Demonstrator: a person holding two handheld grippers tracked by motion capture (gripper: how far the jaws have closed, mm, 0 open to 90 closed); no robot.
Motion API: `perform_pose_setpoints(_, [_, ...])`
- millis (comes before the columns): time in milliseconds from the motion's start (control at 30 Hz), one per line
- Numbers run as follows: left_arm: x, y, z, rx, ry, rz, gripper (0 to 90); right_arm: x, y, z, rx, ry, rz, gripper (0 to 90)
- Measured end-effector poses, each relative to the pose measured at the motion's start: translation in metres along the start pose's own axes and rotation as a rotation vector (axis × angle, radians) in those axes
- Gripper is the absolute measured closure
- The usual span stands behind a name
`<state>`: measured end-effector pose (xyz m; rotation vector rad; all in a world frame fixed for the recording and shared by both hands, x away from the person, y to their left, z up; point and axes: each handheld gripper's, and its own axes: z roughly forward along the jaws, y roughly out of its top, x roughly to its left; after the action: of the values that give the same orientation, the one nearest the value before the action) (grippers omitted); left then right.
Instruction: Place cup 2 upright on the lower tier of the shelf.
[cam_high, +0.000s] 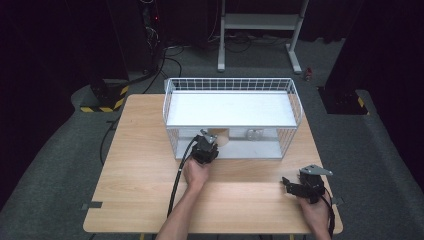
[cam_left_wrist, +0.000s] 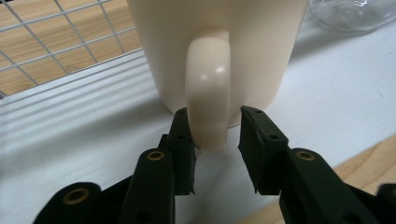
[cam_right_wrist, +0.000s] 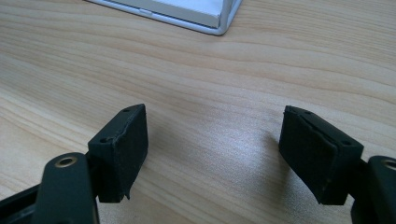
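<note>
Where the white wire rack stands at the far middle of the wooden table, lower shelf carrying a cream mug — upright, handle turned toward the person. Left gripper reached into that shelf, jaws parted, straddling the handle's lower end; left jaw touching or nearly so, right jaw apart. Clear glass item just beyond the mug. Right gripper low over bare tabletop at the near right — jaws spread wide, holding nothing.
</note>
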<state>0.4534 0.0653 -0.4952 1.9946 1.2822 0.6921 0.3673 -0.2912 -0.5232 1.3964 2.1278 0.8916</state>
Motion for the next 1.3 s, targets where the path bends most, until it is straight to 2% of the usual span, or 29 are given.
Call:
perform_pose_setpoints(33, [0.002, 0.001, 0.001, -0.004, -0.001, 0.013, 67.4, 0.0, 0.0, 0.0, 0.0, 0.0, 0.0, 23.9])
perform_pose_setpoints(167, [0.005, -0.001, 0.006, 0.02, 0.009, -0.003, 69.3, 0.0, 0.0, 0.0, 0.001, 0.0, 0.002, 23.9])
perform_pose_setpoints(200, [0.004, -0.001, 0.007, 0.018, 0.001, -0.008, 69.7, 0.0, 0.0, 0.0, 0.0, 0.0, 0.0, 23.9])
perform_pose_setpoints(333, [0.006, -0.002, 0.011, 0.023, 0.011, -0.023, 71.2, 0.0, 0.0, 0.0, 0.0, 0.0, 0.0, 23.9])
perform_pose_setpoints(400, [0.007, -0.002, 0.012, 0.019, -0.01, -0.033, 71.3, 0.0, 0.0, 0.0, 0.0, 0.001, 0.0, 23.9])
perform_pose_setpoints(467, [0.01, -0.002, 0.011, 0.019, 0.009, -0.03, 71.4, 0.0, 0.0, 0.0, 0.0, 0.001, 0.0, 23.9])
perform_pose_setpoints(500, [0.009, -0.002, 0.012, 0.016, -0.009, -0.041, 71.1, 0.0, 0.0, 0.0, 0.0, 0.0, 0.001, 23.9])
perform_pose_setpoints(533, [0.008, -0.002, 0.011, 0.01, -0.007, -0.054, 69.9, 0.0, 0.0, 0.0, 0.001, -0.001, 0.002, 23.9])
perform_pose_setpoints(567, [0.009, -0.002, 0.009, 0.008, -0.013, -0.051, 65.0, 0.0, 0.0, 0.0, 0.0, 0.0, 0.0, 23.9])
perform_pose_setpoints(600, [0.008, -0.002, 0.008, 0.002, -0.039, -0.061, 58.9, 0.0, 0.0, 0.0, 0.0, 0.001, 0.0, 23.9])
perform_pose_setpoints(667, [0.007, -0.001, 0.004, -0.003, -0.033, -0.035, 50.6, 0.0, 0.0, 0.0, 0.0, 0.0, 0.0, 23.9])
perform_pose_setpoints(767, [0.008, -0.002, -0.002, -0.022, -0.052, -0.047, 41.6, 0.0, 0.0, 0.0, 0.0, 0.0, 0.0, 23.9])
perform_pose_setpoints(800, [0.009, -0.002, -0.004, -0.028, -0.047, -0.052, 40.0, 0.0, 0.0, 0.0, 0.0, 0.0, 0.001, 23.9])
perform_pose_setpoints(867, [0.008, -0.003, -0.009, -0.034, -0.064, -0.075, 36.5, 0.0, 0.0, 0.0, 0.0, 0.0, 0.001, 23.9])
perform_pose_setpoints(1067, [0.012, -0.004, -0.022, -0.065, -0.087, -0.041, 30.8, 0.0, 0.0, 0.0, 0.0, 0.0, 0.001, 23.9])
perform_pose_setpoints(1300, [0.014, -0.006, -0.036, -0.088, -0.112, -0.04, 29.0, 0.0, 0.0, 0.0, 0.001, 0.0, 0.003, 23.9])
